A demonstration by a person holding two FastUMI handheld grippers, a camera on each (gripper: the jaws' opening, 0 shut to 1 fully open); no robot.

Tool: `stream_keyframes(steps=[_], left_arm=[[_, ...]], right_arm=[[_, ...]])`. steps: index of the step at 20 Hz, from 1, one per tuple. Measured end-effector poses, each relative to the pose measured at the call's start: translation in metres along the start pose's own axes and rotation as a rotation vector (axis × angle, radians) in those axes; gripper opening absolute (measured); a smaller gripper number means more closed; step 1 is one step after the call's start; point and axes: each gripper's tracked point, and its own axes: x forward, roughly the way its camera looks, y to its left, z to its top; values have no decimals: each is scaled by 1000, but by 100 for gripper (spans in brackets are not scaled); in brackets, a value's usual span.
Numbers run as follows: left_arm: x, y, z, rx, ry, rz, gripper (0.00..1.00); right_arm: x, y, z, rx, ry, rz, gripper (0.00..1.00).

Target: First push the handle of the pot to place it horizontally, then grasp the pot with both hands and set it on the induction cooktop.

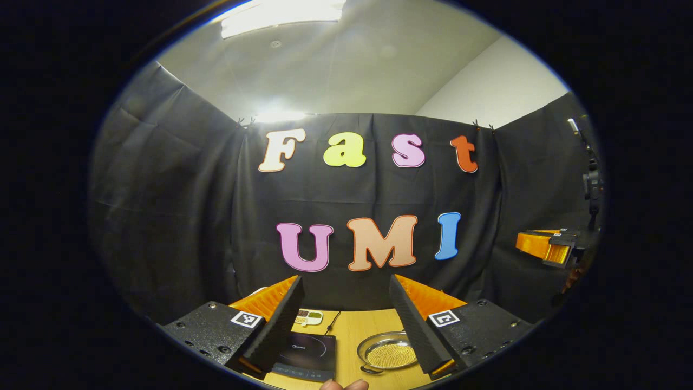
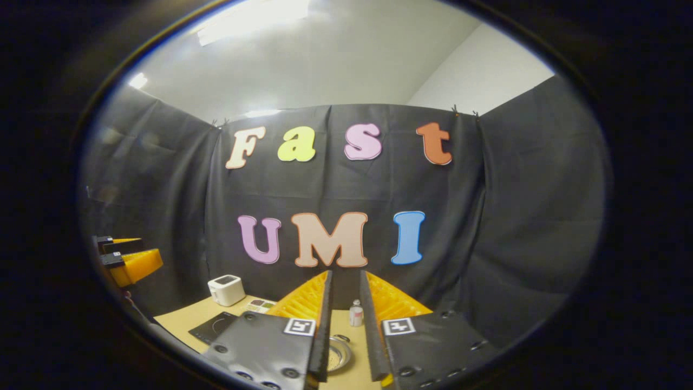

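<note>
The pot (image 1: 387,352) is a shallow silver pan holding golden grains, on the wooden table (image 1: 357,330) low in the left gripper view, with a small loop handle (image 1: 368,370) at its near-left rim. The black induction cooktop (image 1: 306,352) lies just left of it. My left gripper (image 1: 346,279) is raised above them, wide open and empty. In the right gripper view the pot (image 2: 338,355) shows through the narrow gap of my right gripper (image 2: 345,273), which is open a little, holds nothing and is lifted above the table. The cooktop (image 2: 214,325) lies to the left.
A small compartment dish (image 1: 308,317) and a cable (image 1: 333,319) lie behind the cooktop. A white appliance (image 2: 227,290) stands at the back left, and a small bottle (image 2: 355,314) behind the pot. A fingertip (image 1: 344,384) shows at the bottom edge. Black cloth walls surround the table.
</note>
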Motion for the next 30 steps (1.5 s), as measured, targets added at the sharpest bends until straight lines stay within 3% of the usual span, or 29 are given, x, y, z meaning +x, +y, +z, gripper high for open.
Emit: stream_keyframes(steps=[3, 4, 6, 8, 9, 10, 11, 17, 21, 23, 24, 27, 28, 30], left_arm=[[-3, 9, -2, -4, 1, -7, 96], [-2, 12, -4, -6, 1, -10, 94], [-3, 18, -5, -7, 0, -18, 94], [-3, 23, -8, -8, -1, -30, 96], [-2, 25, -9, -10, -3, -39, 94], [-2, 26, -10, -16, -9, -48, 94], [0, 27, -15, -24, -7, -58, 94], [26, 34, -41, -76, 37, -64, 96], [61, 37, -50, -57, 36, -21, 94], [78, 34, -50, -44, 29, -5, 96], [85, 32, -50, -32, 18, 4, 96], [98, 27, -61, -27, 21, 29, 94], [101, 23, -63, -29, 14, 26, 97], [109, 25, -75, -23, 31, 34, 94]], right_arm=[[0, 10, -7, 10, 16, 12, 11], [1, 17, -13, 18, 24, 33, 12], [1, 28, -29, 20, 69, 55, 0], [-1, 38, -39, 29, 96, 71, 4], [-1, 40, -42, 31, 103, 66, 0], [-2, 41, -48, 25, 114, 55, 12], [-1, 41, -54, 16, 129, 47, 0], [10, 42, -97, -6, 216, 39, 0], [35, 35, -124, -30, 243, 77, 8], [47, 39, -140, -15, 260, 111, 4], [52, 39, -152, -12, 268, 130, 12], [64, 42, -190, 13, 341, 165, 5], [68, 42, -200, 29, 350, 171, 8], [73, 42, -218, 37, 393, 164, 8]])
